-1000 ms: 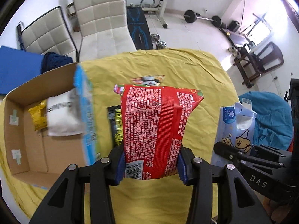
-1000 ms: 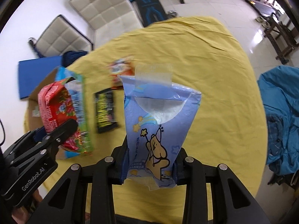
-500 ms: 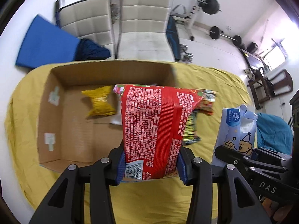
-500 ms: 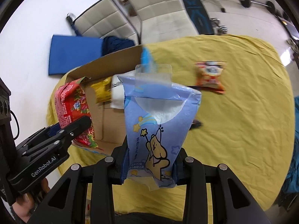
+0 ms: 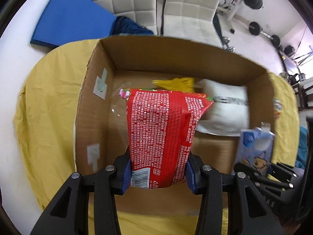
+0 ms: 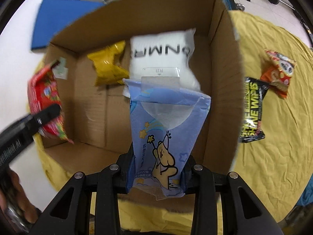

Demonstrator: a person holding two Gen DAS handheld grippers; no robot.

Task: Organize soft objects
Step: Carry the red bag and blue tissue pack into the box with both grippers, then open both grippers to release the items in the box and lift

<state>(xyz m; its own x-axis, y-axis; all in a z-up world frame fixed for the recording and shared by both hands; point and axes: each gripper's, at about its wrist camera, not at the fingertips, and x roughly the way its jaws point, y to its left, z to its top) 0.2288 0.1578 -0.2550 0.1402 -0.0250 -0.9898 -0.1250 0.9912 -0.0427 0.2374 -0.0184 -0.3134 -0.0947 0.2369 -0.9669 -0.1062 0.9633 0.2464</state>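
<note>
My left gripper (image 5: 157, 173) is shut on a red printed packet (image 5: 162, 135) and holds it over the open cardboard box (image 5: 93, 117). My right gripper (image 6: 155, 174) is shut on a light blue wipes pack with a cartoon bear (image 6: 166, 129), also over the box (image 6: 221, 90). Inside the box lie a yellow packet (image 6: 109, 66) and a white pack (image 6: 164, 58). The red packet also shows in the right wrist view (image 6: 46, 99), and the blue pack in the left wrist view (image 5: 254, 146).
The box stands on a table with a yellow cloth (image 6: 277, 141). A black wipes pack (image 6: 253, 109) and an orange snack packet (image 6: 278, 72) lie on the cloth right of the box. White chairs (image 5: 185, 7) and a blue mat (image 5: 72, 19) stand beyond the table.
Both grippers have swung left from over the yellow cloth to above the open box, each still holding its pack. The box now fills both views.
</note>
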